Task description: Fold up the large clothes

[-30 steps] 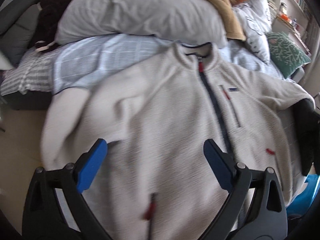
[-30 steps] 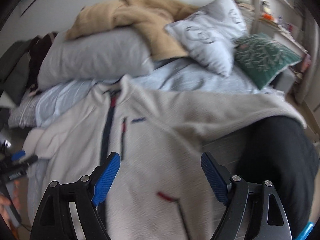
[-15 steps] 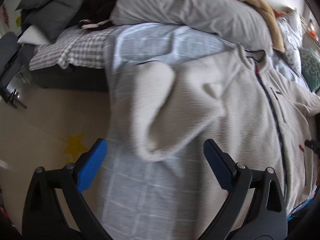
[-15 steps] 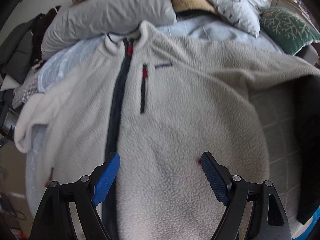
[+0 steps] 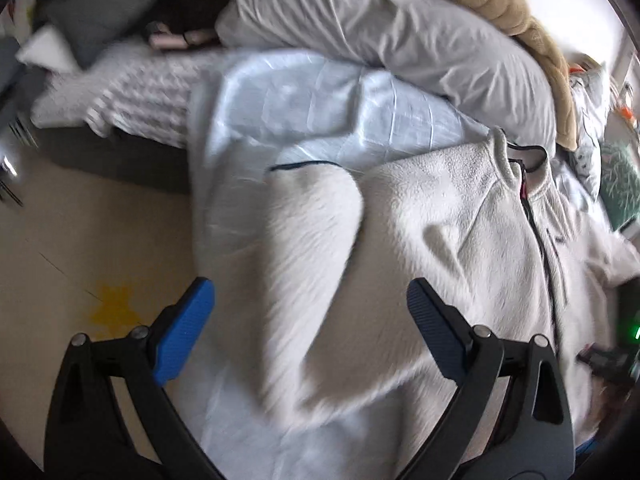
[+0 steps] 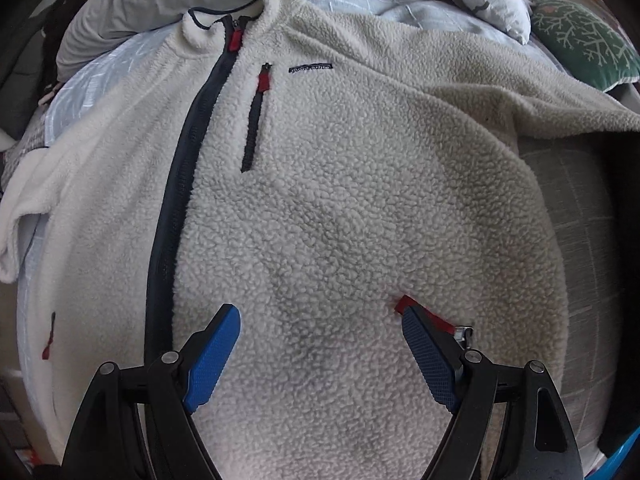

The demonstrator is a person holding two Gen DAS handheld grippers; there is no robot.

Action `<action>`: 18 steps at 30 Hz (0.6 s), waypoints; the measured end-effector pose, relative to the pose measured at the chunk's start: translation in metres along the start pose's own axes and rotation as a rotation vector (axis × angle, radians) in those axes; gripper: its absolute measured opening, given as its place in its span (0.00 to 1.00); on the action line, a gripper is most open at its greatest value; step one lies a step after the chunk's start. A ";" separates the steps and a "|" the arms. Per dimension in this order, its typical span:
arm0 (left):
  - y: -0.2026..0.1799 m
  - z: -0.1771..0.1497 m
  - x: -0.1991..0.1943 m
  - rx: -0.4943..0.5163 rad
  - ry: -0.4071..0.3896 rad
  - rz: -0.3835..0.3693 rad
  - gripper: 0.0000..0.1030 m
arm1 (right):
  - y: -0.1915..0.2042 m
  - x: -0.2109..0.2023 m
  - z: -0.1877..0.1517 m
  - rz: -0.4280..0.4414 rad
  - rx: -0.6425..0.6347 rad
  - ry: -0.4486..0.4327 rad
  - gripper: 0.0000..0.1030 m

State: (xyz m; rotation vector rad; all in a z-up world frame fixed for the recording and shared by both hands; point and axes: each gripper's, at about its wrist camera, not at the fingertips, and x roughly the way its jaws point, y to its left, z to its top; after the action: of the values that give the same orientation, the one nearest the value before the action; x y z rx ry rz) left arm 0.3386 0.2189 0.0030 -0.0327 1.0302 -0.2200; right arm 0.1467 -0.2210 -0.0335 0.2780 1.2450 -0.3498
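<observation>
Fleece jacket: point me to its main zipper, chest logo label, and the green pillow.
main zipper (image 6: 176,184), right wrist view, midway down the dark zipper tape.
chest logo label (image 6: 311,68), right wrist view, centre of the small dark patch.
green pillow (image 6: 580,40), right wrist view, on its branch-patterned face.

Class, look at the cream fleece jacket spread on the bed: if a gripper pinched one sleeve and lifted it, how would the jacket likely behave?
The fleece jacket would probably flop and drape: its sleeve already lies bent and creased on the bedsheet. The thick, nubbly pile suggests a secure, non-slippery pinch. It looks bulky, so its body would likely drag behind.
</observation>
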 end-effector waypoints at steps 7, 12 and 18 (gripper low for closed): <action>0.050 0.012 0.069 -0.396 0.144 -0.093 0.16 | 0.002 0.007 0.004 -0.005 -0.008 0.011 0.83; 0.073 0.014 -0.033 -0.331 -0.317 0.055 0.16 | -0.003 0.013 0.011 -0.014 -0.005 0.012 0.83; 0.155 0.010 -0.093 -0.460 -0.602 0.228 0.16 | -0.009 0.025 0.019 0.021 0.030 0.024 0.83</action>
State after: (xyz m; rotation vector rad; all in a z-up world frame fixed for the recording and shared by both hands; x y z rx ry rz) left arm 0.3270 0.3876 0.0665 -0.3747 0.4582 0.2309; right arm 0.1668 -0.2391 -0.0514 0.3211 1.2601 -0.3485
